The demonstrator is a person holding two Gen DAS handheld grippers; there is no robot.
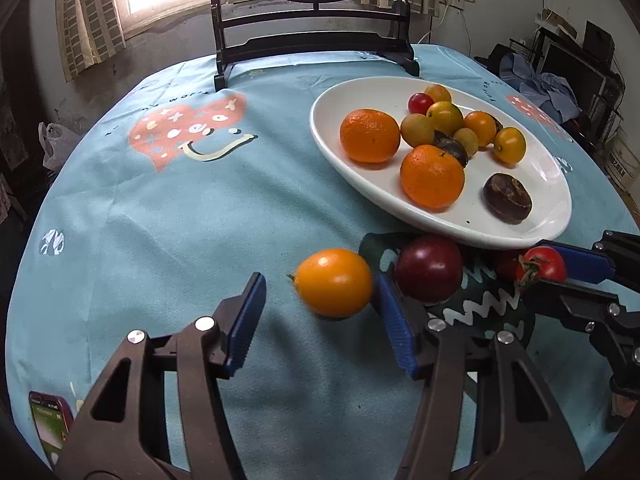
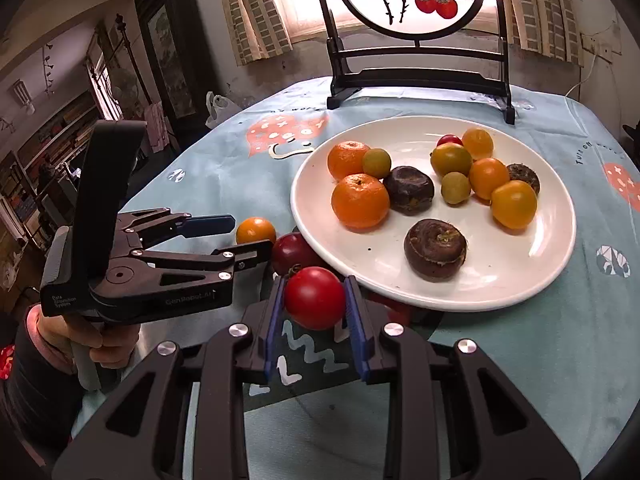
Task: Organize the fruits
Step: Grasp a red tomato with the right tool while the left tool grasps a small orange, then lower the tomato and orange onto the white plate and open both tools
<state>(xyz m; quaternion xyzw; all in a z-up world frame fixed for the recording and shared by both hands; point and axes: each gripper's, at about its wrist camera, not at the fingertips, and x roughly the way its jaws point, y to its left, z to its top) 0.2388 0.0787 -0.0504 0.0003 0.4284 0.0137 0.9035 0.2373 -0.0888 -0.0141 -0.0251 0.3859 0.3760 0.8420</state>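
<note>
Where jaws pinch tomato [image 2: 315, 297], "GenRobot.AI" on left gripper [image 2: 240, 236].

Legible markings:

- Left gripper [image 2: 236, 236], seen from the right wrist view: the black body side plate carries "GenRobot.AI" in pale lettering. To the left of that brand mark, near the body's rear edge, a small three-line label begins "Data" and ends "System"; its middle line is too small to read.
- Tablecloth [image 2: 520, 360] on the worktop: dark curved lettering right of the white plate [image 2: 552, 256] reads "TUTOR", the rest cut off. Left of the plate, inverted lettering above the pink heart print [image 2: 284, 132] is only partly legible.
</note>
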